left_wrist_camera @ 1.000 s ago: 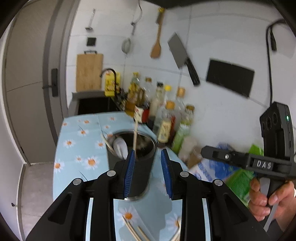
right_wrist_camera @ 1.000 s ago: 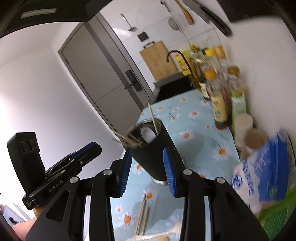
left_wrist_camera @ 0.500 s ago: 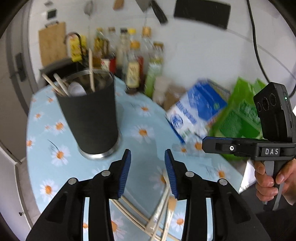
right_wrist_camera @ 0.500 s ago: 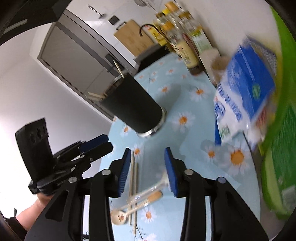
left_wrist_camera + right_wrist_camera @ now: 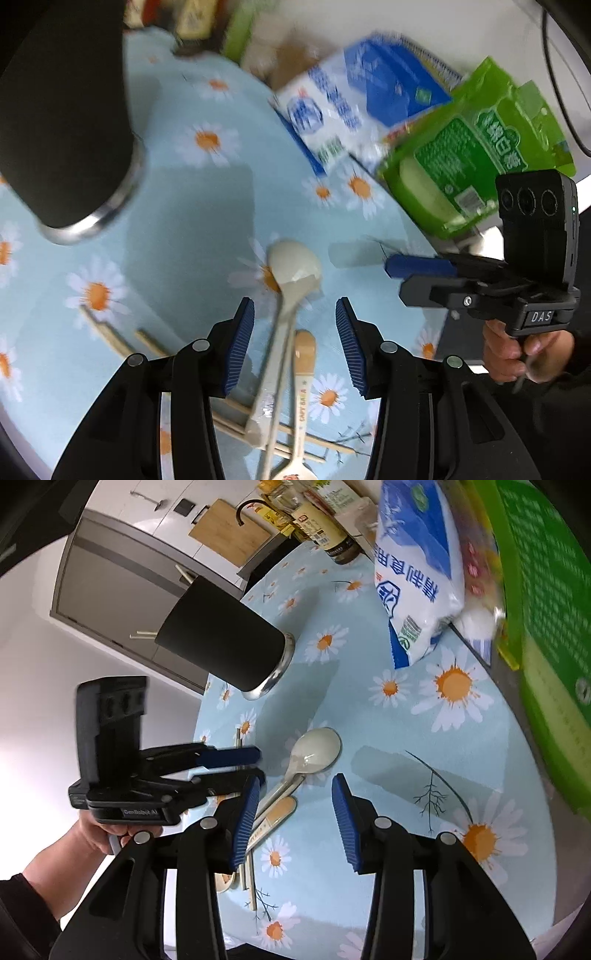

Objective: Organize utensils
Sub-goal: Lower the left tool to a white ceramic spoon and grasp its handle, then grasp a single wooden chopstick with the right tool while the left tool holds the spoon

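A white spoon (image 5: 293,262) lies on the daisy tablecloth (image 5: 192,229), beside a wooden-handled spoon (image 5: 304,354) and several chopsticks (image 5: 110,334). My left gripper (image 5: 293,332) hovers over them, pointing steeply down. Its jaws are opening, with the white spoon's handle in line between them but untouched. The black utensil holder (image 5: 62,110) stands at the upper left. In the right wrist view my right gripper (image 5: 295,805) is open and empty just short of the white spoon (image 5: 317,753). The left gripper (image 5: 229,764) is close at its left, and the holder (image 5: 221,642) is behind it.
A blue-and-white bag (image 5: 417,572) and a green bag (image 5: 546,627) lie along the right side of the table. Sauce bottles (image 5: 332,535) stand at the back near a cutting board (image 5: 229,535). The table's rounded edge (image 5: 543,849) curves near the right gripper.
Both grippers have tipped downward and sunk from the holder toward the utensils lying on the cloth. The left jaws stand wider than before. The holder has slid to the upper left of both views.
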The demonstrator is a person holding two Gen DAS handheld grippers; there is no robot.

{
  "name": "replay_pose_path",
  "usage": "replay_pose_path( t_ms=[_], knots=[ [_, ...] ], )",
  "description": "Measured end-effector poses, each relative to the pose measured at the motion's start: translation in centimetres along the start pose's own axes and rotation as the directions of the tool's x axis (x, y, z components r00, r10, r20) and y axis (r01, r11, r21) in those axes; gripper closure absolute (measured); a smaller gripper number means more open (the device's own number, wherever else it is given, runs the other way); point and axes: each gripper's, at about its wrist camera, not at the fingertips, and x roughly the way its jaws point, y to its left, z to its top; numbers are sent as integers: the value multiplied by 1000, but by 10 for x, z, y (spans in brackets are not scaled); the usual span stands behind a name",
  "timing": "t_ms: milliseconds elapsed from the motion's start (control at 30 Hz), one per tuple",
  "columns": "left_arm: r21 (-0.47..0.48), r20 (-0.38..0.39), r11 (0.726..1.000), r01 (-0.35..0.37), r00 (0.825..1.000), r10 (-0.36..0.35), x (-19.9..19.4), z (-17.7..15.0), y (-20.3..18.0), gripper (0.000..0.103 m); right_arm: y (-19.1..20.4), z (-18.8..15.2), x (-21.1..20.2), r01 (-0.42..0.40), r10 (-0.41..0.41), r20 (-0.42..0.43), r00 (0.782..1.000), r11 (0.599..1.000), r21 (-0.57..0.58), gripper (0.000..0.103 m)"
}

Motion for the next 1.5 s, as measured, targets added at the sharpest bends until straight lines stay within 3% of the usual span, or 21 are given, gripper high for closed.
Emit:
replay_pose_path(
  t_ms=[67, 500, 567, 733, 833, 933, 1000, 1167, 1267, 1333, 1500],
  knots=[
    [2, -31, 1000, 12, 999, -12, 8, 2, 1, 59, -3, 1, 5, 22, -22, -6, 1000, 1000, 0, 75],
    [-45, -130, 995, 84, 988, -89, 30, 22, 6, 59, -21, 15, 37, 46, -46, -27, 999, 999, 27, 79],
    [-47, -138, 994, 95, 985, -101, 33, 25, 7, 59, -22, 15, 42, 49, -49, -32, 998, 999, 11, 87],
    [-38, -151, 991, 127, 980, -131, 38, 38, 8, 59, -26, 17, 44, 28, -27, -46, 999, 999, 16, 88],
    [-28, -148, 990, 137, 979, -139, 39, 43, 8, 64, -26, 19, 46, 21, -20, -55, 998, 1000, 15, 89],
    [-16, -148, 993, 115, 982, -116, 39, 44, 11, 82, -25, 20, 46, 11, -10, -61, 998, 1000, 19, 89],
    [-32, -143, 993, 113, 983, -116, 37, 44, 18, 87, -27, 20, 45, 4, -2, -65, 998, 1000, 26, 89],
    [-28, -129, 992, 125, 983, -127, 30, 42, 24, 91, -26, 24, 50, -21, 24, -82, 996, 999, 34, 89],
    [-27, -109, 992, 125, 986, -127, 21, 40, 25, 99, -22, 27, 50, -35, 38, -87, 996, 999, 31, 88],
    [-32, -94, 993, 114, 989, -116, 15, 40, 26, 100, -17, 29, 48, -37, 38, -81, 996, 999, 20, 83],
    [-50, -70, 996, 76, 994, -79, 2, 35, 27, 100, -6, 31, 48, -62, 62, -91, 994, 998, -3, 83]
  ],
)
